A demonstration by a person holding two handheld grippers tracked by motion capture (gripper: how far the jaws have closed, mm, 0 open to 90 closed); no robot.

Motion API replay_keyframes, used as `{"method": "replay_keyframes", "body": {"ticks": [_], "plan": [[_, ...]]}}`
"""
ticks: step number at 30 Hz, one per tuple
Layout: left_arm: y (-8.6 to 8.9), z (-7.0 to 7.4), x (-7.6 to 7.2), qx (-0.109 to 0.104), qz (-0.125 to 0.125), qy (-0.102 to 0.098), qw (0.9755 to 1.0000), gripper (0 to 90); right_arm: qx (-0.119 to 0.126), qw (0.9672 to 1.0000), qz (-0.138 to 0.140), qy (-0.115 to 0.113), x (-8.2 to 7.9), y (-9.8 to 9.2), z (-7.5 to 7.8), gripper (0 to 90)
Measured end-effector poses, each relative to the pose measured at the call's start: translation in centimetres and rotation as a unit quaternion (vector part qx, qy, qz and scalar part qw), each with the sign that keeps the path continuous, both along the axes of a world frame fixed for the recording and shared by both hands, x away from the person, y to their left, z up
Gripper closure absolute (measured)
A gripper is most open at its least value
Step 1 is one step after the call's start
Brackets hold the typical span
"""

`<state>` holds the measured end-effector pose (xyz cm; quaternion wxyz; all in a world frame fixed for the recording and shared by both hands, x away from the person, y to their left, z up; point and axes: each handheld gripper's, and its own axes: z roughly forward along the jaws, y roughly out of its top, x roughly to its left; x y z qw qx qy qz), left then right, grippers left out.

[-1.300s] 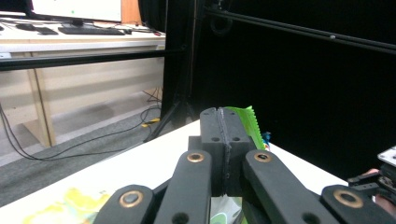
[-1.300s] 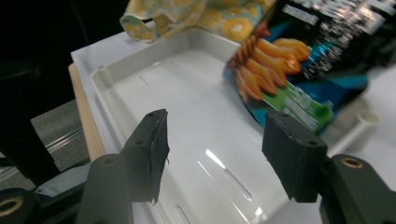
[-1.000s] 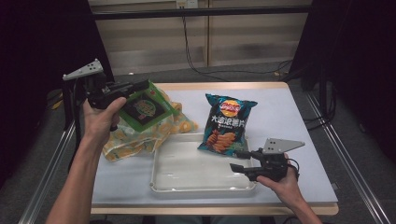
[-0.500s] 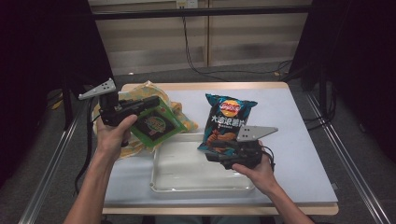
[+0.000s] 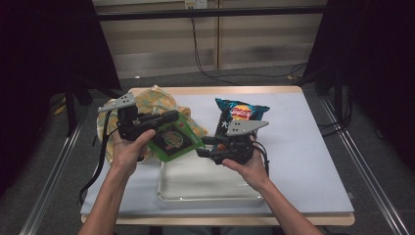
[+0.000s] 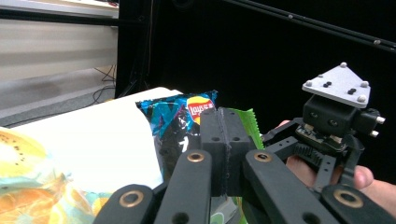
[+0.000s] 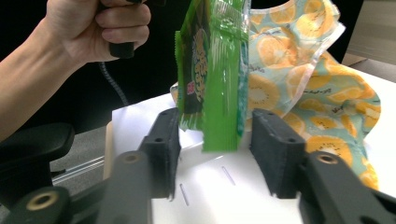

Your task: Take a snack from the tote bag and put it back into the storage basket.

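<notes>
- Above the table, high view: left gripper point(image 5: 169, 117) clamps the green snack packet point(image 5: 172, 140) over the white tray point(image 5: 210, 181); right gripper point(image 5: 200, 147) reaches its lower corner.
- Left gripper view: jaws pressed together on the packet's edge; chip bag point(image 6: 180, 121) behind.
- Right gripper view: jaws have just been closing, packet between them, pads not yet touching. Light, crinkly, slippery film, probably best pinched at its sealed edge; the orange-print bag point(image 7: 303, 88) crowds behind.
</notes>
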<state>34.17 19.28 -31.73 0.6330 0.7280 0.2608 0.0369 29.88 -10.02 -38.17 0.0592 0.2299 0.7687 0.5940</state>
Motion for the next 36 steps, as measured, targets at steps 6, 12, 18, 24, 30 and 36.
{"method": "replay_keyframes", "body": {"ticks": [6,12,18,24,30,36], "plan": [[0.3,-0.8,0.0,0.007,-0.004,0.006,0.9999,90.0,0.002,1.0000,0.002,0.000,0.3,0.0,-0.4,80.9],[0.6,-1.7,0.1,0.006,-0.013,0.014,0.9998,88.4,-0.011,0.9999,0.013,-0.002,0.3,-0.1,-0.4,89.7],[1.0,-2.5,0.1,0.013,-0.025,0.011,0.9995,82.3,-0.025,0.9995,0.021,0.002,0.4,-0.4,-0.4,90.0],[1.1,-2.6,-0.3,0.022,-0.033,0.000,0.9992,67.2,-0.028,0.9991,0.031,0.002,0.3,-0.6,-0.4,90.0],[1.5,-2.4,0.0,0.059,-0.045,-0.009,0.9972,53.0,-0.057,0.9973,0.045,0.003,0.3,-0.9,-0.2,90.0],[1.2,-2.6,0.3,0.118,-0.088,-0.020,0.9889,54.3,-0.078,0.9952,0.059,0.007,0.4,-0.7,-0.4,90.0]]}}
